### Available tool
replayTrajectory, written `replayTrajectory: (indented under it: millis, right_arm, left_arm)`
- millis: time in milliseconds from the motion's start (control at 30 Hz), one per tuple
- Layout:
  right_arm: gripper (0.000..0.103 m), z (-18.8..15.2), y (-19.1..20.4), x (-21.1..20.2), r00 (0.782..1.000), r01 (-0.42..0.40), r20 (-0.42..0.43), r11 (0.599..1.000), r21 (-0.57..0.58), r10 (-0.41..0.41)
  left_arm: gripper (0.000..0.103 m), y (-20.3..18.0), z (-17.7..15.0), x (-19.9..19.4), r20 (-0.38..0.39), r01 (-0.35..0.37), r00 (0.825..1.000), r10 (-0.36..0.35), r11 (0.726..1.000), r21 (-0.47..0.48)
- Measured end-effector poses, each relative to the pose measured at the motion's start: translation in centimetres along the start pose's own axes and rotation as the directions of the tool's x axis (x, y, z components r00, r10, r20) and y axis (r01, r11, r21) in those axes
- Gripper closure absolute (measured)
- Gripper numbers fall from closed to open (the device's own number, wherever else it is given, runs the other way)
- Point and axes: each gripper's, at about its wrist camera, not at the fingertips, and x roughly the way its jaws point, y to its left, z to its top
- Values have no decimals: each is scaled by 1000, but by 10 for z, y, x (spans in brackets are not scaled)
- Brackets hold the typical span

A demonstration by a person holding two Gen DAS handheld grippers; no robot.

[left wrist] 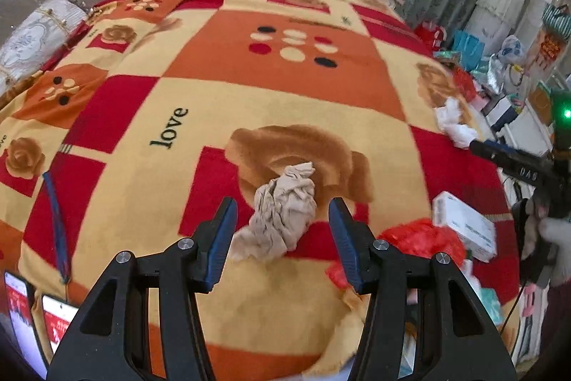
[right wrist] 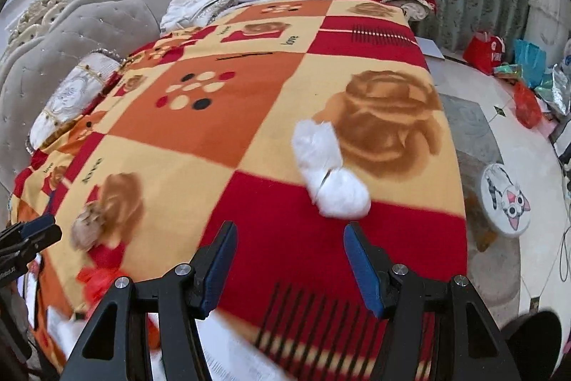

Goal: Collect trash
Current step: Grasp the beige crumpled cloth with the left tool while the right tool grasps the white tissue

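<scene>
Both grippers are released, nothing between the jaws: the left gripper [left wrist: 283,238] brackets the crumpled beige paper wad [left wrist: 282,213] lying on the bed's blanket [left wrist: 185,66], while the right gripper [right wrist: 291,265] hangs short of the white tissue clump [right wrist: 330,172] near the bed's right edge. Risks, imo — the left's blue pads pinch blanket fleece along w/ the wad, or the light tissue gets nudged off the edge. The wad's long axis runs near-to-far, leaning right; the tissue's two lobes run diagonally, far-left to near-right.
</scene>
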Motion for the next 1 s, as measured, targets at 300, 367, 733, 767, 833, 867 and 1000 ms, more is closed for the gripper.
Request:
replayTrajectory:
  millis: [300, 367, 733, 767, 833, 867, 1000]
  right_arm:
    - [35, 26, -24, 40, 998, 67, 1, 997, -48, -67]
    - [35, 29, -33, 47, 998, 63, -8, 998, -29, -63]
    - [67, 24, -40, 21, 998, 23, 64, 999, -24, -21]
    - [67, 22, -35, 8, 997, 6, 82, 1000, -25, -4]
    - [67, 16, -29, -8, 995, -29, 95, 999, -17, 31]
    - [67, 10, -25, -18, 994, -55, 95, 998, -10, 56]
    - [67, -18, -7, -50, 989, -106, 104, 994, 0, 105]
  left_arm:
    - [51, -3, 11, 42, -90, -7, 996, 9, 1000, 15]
    - [55, -2, 11, 49, -109, 6, 994, -5, 1000, 2]
    - [80, 6, 10, 25, -67, 62, 996, -67, 996, -71]
    - [80, 5, 10, 17, -53, 70, 996, -74, 995, -72]
    - [80, 1, 9, 4, -35, 86, 995, -89, 994, -68]
    - [80, -2, 8, -4, -26, 93, 995, -95, 994, -62]
    - [80, -17, 1, -31, 7, 110, 994, -110, 993, -30]
